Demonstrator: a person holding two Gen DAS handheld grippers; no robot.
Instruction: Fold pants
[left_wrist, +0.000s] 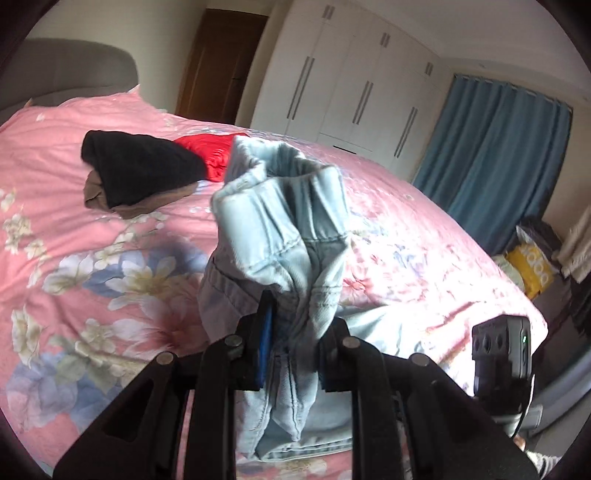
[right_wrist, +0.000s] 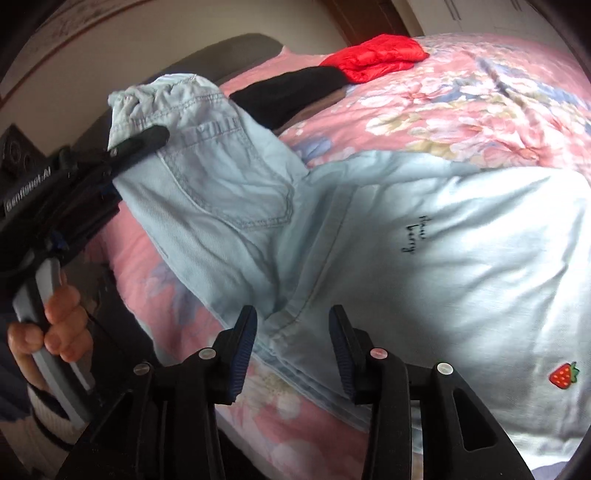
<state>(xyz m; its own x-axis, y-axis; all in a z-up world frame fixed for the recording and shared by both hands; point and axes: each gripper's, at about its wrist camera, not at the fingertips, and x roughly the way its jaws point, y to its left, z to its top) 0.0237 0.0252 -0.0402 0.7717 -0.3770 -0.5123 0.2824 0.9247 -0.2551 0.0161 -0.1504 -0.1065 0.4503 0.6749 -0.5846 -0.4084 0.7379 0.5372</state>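
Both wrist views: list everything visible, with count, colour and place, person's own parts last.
jeans: one, pale blue, waist lifted off the bed, legs lying on it
quilt: one, pink floral, covering the bed
black garment: one, far side of bed, on a brown one
red garment: one, behind the black
wardrobe: one, white, back wall
curtain: one, blue, beside wardrobe
left tool: black, shut on jeans waist
right tool: black, open over jeans
left hand: on left tool's handle

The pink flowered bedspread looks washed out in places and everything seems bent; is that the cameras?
Left wrist view: glare bleaches the pink flowered bedspread on the right, and the white wardrobe bows from fisheye distortion. Right wrist view: the pale blue denim pants are overexposed and slightly blurred.
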